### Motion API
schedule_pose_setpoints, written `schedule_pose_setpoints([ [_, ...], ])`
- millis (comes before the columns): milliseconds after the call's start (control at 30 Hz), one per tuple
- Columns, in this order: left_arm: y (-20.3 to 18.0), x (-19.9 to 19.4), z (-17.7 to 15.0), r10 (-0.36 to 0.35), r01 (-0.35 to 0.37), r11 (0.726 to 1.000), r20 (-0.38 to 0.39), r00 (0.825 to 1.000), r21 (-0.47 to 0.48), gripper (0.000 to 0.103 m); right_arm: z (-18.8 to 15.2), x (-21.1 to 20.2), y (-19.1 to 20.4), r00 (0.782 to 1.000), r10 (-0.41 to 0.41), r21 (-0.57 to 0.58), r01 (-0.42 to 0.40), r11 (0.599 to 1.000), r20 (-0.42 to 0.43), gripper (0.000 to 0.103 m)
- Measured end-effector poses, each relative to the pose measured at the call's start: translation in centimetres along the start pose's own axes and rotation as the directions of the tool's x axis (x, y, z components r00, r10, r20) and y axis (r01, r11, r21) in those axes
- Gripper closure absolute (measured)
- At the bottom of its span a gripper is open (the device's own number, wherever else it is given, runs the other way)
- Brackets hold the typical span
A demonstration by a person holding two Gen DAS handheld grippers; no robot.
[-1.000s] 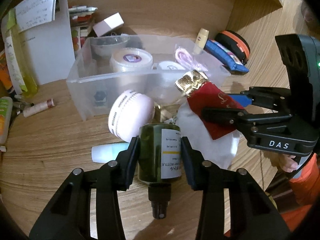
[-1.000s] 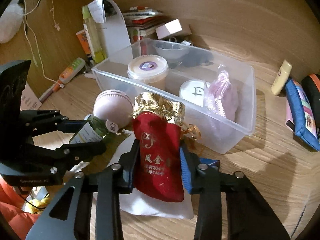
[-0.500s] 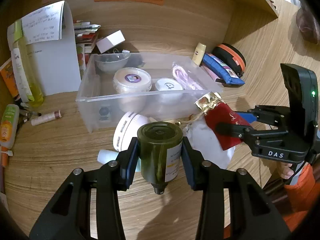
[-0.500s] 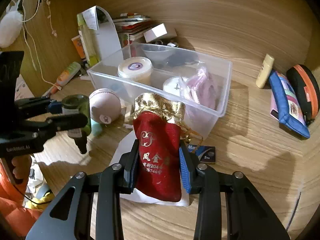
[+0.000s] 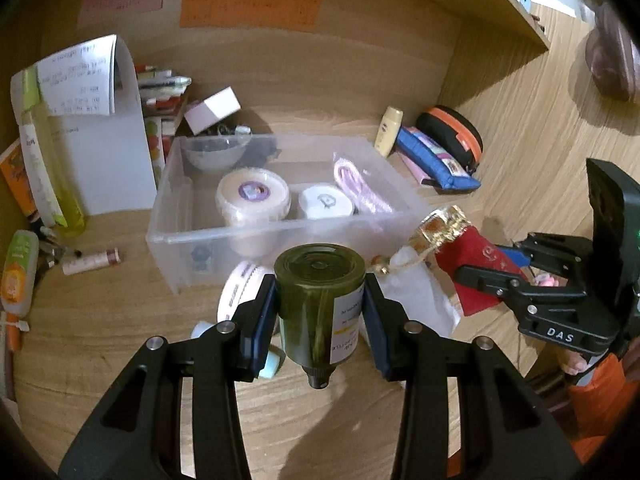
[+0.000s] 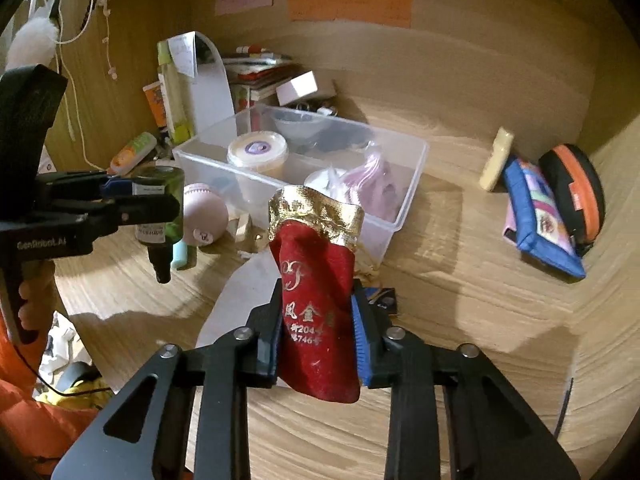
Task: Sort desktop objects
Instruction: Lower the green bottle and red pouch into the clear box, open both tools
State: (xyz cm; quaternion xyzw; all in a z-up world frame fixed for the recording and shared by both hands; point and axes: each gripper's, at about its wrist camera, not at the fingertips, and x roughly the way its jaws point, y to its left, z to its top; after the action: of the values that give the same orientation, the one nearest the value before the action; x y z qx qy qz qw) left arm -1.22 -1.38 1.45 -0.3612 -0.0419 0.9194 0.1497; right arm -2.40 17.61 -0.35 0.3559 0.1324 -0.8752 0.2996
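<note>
My left gripper is shut on a dark green bottle with a white label, held neck down above the desk in front of the clear plastic bin. My right gripper is shut on a red pouch with a gold top, held upright above the desk, right of the bottle. The bottle shows in the right wrist view, the pouch in the left wrist view. The bin holds a white tub, a white jar and a pink bag.
A pink round case, a mint tube and a white cloth lie on the desk below the grippers. A blue pouch and a black-orange case lie at the right. Bottles, papers and books stand at the back left.
Both grippers have risen away from the desk with the bottle and the pouch; the bin and clutter now look smaller and lower.
</note>
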Motion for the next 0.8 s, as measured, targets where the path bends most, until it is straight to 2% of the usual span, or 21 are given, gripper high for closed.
schedule_pose_setpoints([
  [267, 1.1, -1.0, 3.0, 0.055, -0.054, 0.998, 0.058, 0.997, -0.02, 0.062, 2.4, -1.6, -0.7, 0.996, -0.015, 0.023, 0.012, 1.0, 0.093, 0.078],
  [500, 3.9, -2.0, 6.3, 0.106, -0.099, 0.993, 0.113, 0.988, -0.062, 0.062, 5.4, -0.7, -1.9, 0.993, -0.014, 0.078, 0.004, 0.997, 0.12, 0.078],
  [800, 7.2, 0.3, 8.0, 0.16, -0.15, 0.983, 0.089, 0.983, -0.108, 0.062, 8.6, 2.5, -2.5, 0.994, -0.004, 0.143, -0.012, 0.99, 0.111, 0.078],
])
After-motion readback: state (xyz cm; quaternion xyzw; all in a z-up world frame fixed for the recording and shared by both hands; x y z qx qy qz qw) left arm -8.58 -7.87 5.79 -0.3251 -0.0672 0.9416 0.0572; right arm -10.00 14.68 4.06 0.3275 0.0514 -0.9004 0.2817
